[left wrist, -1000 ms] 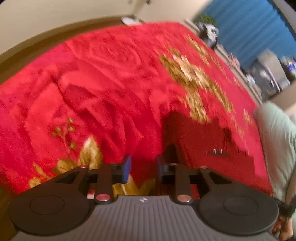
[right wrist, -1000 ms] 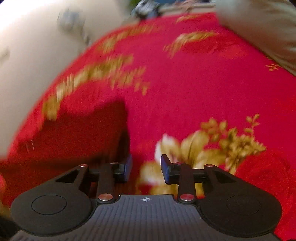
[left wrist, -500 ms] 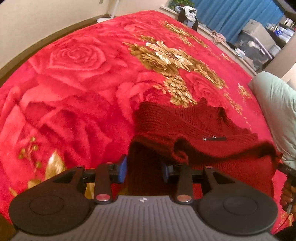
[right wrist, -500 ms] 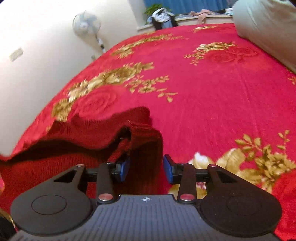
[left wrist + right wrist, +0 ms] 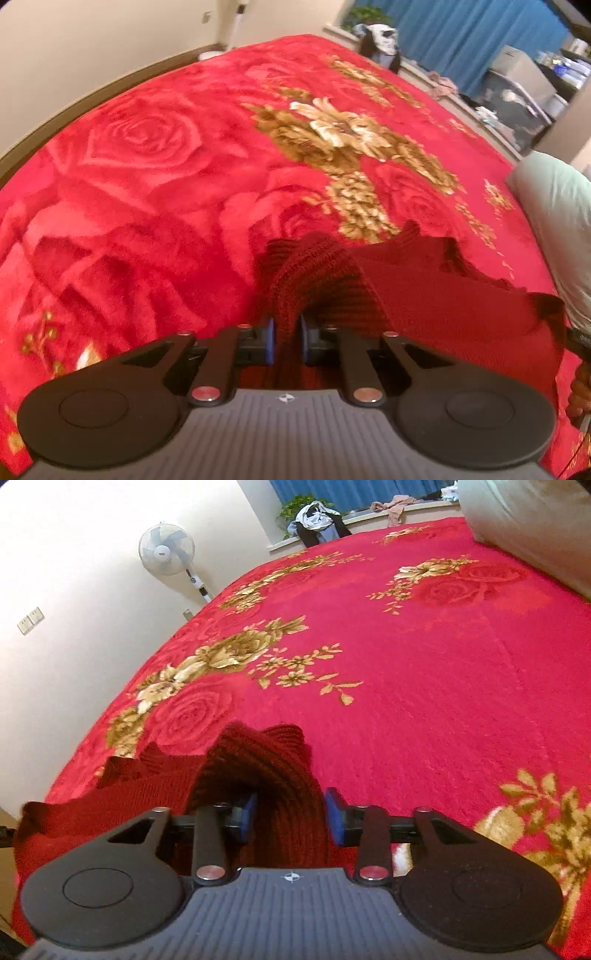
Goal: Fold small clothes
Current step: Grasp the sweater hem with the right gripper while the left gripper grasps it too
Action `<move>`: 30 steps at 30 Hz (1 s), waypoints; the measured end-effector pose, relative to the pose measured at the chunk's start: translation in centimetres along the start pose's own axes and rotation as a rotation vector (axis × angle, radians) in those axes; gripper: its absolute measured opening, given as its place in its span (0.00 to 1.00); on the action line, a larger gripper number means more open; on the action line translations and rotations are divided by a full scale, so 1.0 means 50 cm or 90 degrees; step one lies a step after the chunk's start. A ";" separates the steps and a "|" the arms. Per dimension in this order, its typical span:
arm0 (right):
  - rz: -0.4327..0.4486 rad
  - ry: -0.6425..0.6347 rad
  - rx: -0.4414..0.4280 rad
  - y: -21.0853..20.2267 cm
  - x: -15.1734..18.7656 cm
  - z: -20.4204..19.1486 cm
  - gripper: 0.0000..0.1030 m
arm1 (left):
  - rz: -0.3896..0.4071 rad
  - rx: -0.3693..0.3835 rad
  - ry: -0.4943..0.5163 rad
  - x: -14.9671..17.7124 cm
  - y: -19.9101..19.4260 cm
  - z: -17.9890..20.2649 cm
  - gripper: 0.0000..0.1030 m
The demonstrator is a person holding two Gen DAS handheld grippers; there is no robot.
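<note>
A dark red knitted sweater (image 5: 443, 295) lies bunched on the red rose blanket (image 5: 147, 184). My left gripper (image 5: 285, 341) is closing, and its blue pads pinch a raised ridge of the knit at the sweater's left end. In the right wrist view the same sweater (image 5: 258, 760) humps up into a thick fold. My right gripper (image 5: 290, 816) is closing around that fold. Its pads still stand well apart, and I see no squeeze on the knit. The cloth under both grippers is hidden by their bodies.
The blanket (image 5: 424, 683) spreads wide ahead of both grippers. A pale pillow (image 5: 554, 221) lies at the right, also seen as pillow (image 5: 524, 528). A standing fan (image 5: 166, 550) and a heap of clothes (image 5: 317, 520) sit beyond the bed. A person's hand (image 5: 581, 387) shows at the right edge.
The left jaws have come together onto a ridge of the knit, which has bunched up between them. The right gripper has pushed further over its fold, with the jaws about as wide as before.
</note>
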State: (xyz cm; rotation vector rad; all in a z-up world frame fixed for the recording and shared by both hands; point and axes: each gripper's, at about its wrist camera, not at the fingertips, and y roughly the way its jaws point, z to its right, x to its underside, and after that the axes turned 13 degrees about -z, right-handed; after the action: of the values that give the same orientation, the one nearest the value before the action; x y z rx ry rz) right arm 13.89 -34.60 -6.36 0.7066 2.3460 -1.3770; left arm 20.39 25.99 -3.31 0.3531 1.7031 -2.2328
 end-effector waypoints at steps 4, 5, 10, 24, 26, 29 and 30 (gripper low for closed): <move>0.010 0.090 -0.039 -0.002 -0.009 0.036 0.11 | 0.003 0.008 -0.069 -0.008 0.001 -0.034 0.12; 0.000 0.105 -0.033 0.004 -0.008 0.043 0.11 | -0.008 0.004 -0.082 -0.007 0.007 -0.040 0.12; -0.015 0.080 0.011 0.013 -0.002 0.026 0.10 | -0.039 -0.057 -0.037 -0.003 0.028 -0.012 0.12; 0.215 -0.033 -0.004 -0.087 0.002 -0.072 0.10 | 0.157 -0.054 -0.006 0.007 -0.069 0.008 0.11; 0.215 -0.034 0.021 -0.081 -0.003 -0.077 0.12 | 0.166 -0.063 -0.005 0.008 -0.071 0.014 0.11; 0.117 -0.006 0.048 -0.039 -0.013 -0.056 0.21 | 0.097 -0.051 -0.017 0.004 -0.043 0.012 0.15; 0.074 -0.003 0.067 -0.022 -0.013 -0.048 0.28 | 0.074 -0.044 -0.015 0.003 -0.035 0.009 0.17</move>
State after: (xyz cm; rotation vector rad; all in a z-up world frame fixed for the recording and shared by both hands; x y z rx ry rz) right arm 13.72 -33.11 -4.09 0.8548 2.2041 -1.4563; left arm 19.58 25.97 -1.71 0.3976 1.6974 -2.0824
